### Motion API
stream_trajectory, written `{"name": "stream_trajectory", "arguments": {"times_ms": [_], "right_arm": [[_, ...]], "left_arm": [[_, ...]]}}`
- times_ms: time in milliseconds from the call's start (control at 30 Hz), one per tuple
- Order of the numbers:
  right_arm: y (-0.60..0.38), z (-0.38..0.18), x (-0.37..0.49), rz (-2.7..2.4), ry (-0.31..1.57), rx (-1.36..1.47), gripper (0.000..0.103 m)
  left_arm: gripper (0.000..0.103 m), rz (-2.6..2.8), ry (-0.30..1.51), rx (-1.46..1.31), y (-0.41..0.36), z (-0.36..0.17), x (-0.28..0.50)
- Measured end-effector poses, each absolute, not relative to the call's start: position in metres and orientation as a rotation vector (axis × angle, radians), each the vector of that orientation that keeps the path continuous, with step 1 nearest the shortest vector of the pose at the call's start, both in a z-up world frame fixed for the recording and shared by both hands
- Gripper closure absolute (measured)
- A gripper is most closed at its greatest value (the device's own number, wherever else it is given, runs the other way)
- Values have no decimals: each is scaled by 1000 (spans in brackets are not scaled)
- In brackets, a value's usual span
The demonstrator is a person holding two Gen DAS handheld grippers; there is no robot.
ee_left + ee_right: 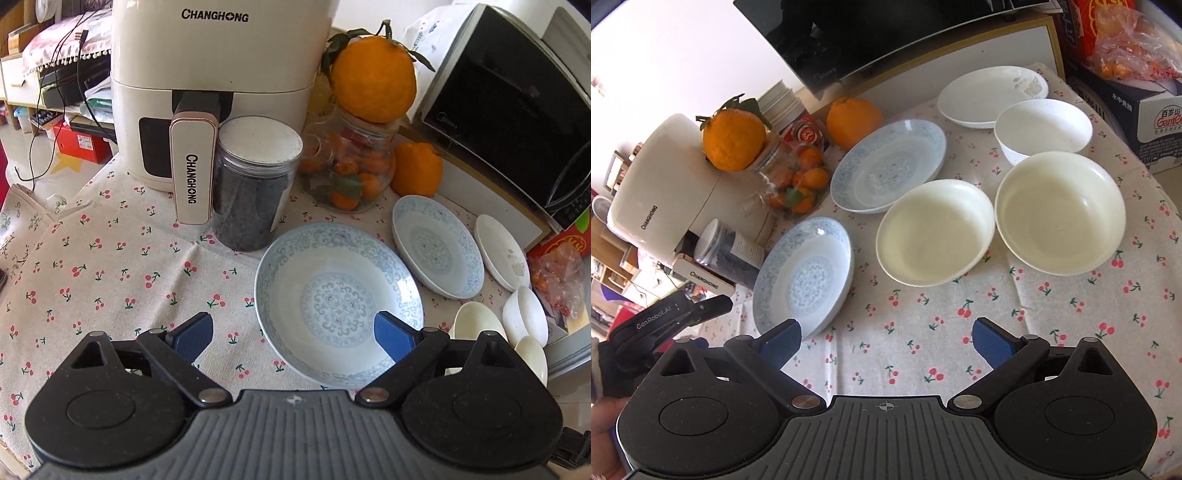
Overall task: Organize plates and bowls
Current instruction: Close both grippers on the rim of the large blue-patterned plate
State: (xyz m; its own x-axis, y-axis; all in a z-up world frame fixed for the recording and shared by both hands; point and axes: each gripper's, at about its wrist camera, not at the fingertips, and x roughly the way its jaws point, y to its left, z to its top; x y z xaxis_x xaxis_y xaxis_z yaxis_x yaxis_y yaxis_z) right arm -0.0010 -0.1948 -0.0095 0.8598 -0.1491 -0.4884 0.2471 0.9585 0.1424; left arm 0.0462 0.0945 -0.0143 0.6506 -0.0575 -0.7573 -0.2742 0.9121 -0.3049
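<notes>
L gripper (293, 341) jaws wide apart, nothing held, over near blue-pattern plate (338, 302). R gripper (886, 339) also wide, empty, above tablecloth (923, 332). 2nd blue plate (888, 166) far; two cream bowls (936, 232) right, all empty. Glass jar (347, 162) w/ small oranges; plastic jar (255, 184) w/ dark contents.

A: Left gripper (293, 338)?
B: Jaws spread wide, nothing pressed between the pads, tilted steeply downward.
A: Right gripper (886, 341)?
B: Also spread wide, empty, pitched down less steeply. A hand (604, 432) shows at its left edge.
</notes>
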Motion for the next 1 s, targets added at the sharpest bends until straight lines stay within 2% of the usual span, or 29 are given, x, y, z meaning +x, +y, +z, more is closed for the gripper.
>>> {"name": "stream_trajectory", "arguments": {"times_ms": [67,200,267,367,533,567,633,667,867,900,933,1000], "right_arm": [[-189,-13,12,-194,512,203,12],[-184,-22,39,-171,552,231,33],[-184,-27,51,-174,564,249,38],[-183,-35,67,-165,571,266,49],[-181,-48,98,-184,576,251,50],[-182,-51,103,-194,580,250,50],[-186,-57,112,-200,588,267,57],[-188,-59,115,-201,584,274,58],[-190,-63,127,-210,547,237,76],[-190,-64,128,-204,550,232,84],[-190,-65,129,-204,550,228,87],[-189,-66,129,-210,542,212,89]], "left_arm": [[25,132,886,-443,101,-20,55],[42,146,920,-438,110,-36,76],[56,155,939,-447,115,-45,80],[67,141,968,-471,120,-58,84],[72,102,952,-468,121,-65,95],[77,101,955,-472,122,-67,98],[86,100,970,-476,123,-72,104],[87,99,972,-470,122,-74,106],[87,84,943,-439,122,-83,118],[87,80,940,-435,121,-83,118],[87,77,936,-429,121,-83,118],[88,73,931,-414,119,-82,117]]}}
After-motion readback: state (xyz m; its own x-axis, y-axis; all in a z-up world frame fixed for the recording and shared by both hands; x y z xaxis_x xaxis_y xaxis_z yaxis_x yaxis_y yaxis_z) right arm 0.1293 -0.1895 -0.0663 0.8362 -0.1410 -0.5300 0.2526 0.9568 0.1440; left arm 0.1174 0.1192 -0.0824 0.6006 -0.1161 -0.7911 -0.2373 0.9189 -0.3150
